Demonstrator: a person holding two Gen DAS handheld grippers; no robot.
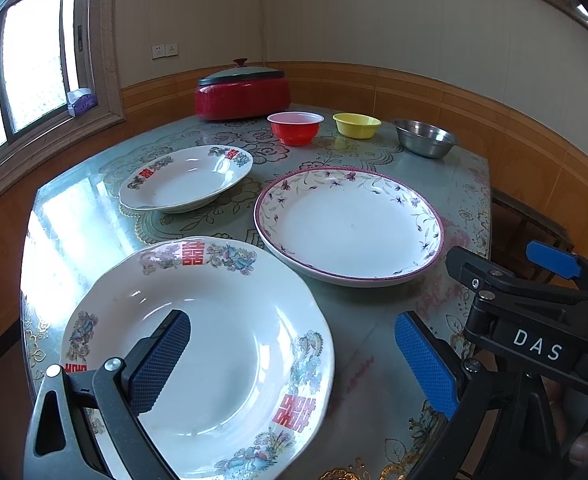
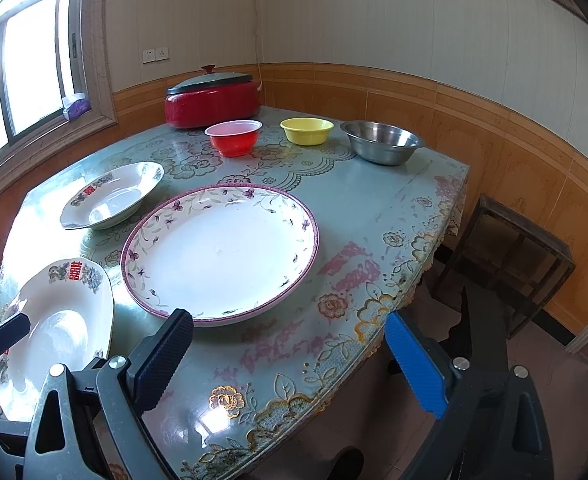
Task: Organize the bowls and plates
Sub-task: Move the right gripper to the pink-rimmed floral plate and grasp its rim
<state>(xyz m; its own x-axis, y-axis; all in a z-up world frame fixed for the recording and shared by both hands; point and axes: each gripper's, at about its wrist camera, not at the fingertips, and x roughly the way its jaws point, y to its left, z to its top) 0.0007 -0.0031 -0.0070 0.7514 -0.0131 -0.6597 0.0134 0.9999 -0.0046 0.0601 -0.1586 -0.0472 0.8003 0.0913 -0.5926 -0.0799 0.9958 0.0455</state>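
A large purple-rimmed floral plate (image 1: 350, 222) (image 2: 221, 248) lies mid-table. A deep plate with red characters (image 1: 201, 352) (image 2: 53, 332) lies at the near left; a smaller one like it (image 1: 185, 178) (image 2: 111, 196) lies farther back. A red bowl (image 1: 295, 127) (image 2: 233, 137), a yellow bowl (image 1: 356, 125) (image 2: 306, 130) and a steel bowl (image 1: 425, 137) (image 2: 382, 142) stand in a row at the back. My left gripper (image 1: 294, 364) is open above the near deep plate's right part. My right gripper (image 2: 289, 364) is open and empty above the table's front edge; it also shows in the left wrist view (image 1: 534, 300).
A red lidded electric pot (image 1: 242, 91) (image 2: 212, 98) stands at the back of the table (image 2: 374, 208). A wooden stool (image 2: 510, 264) stands on the floor at the right. A window and sill run along the left wall.
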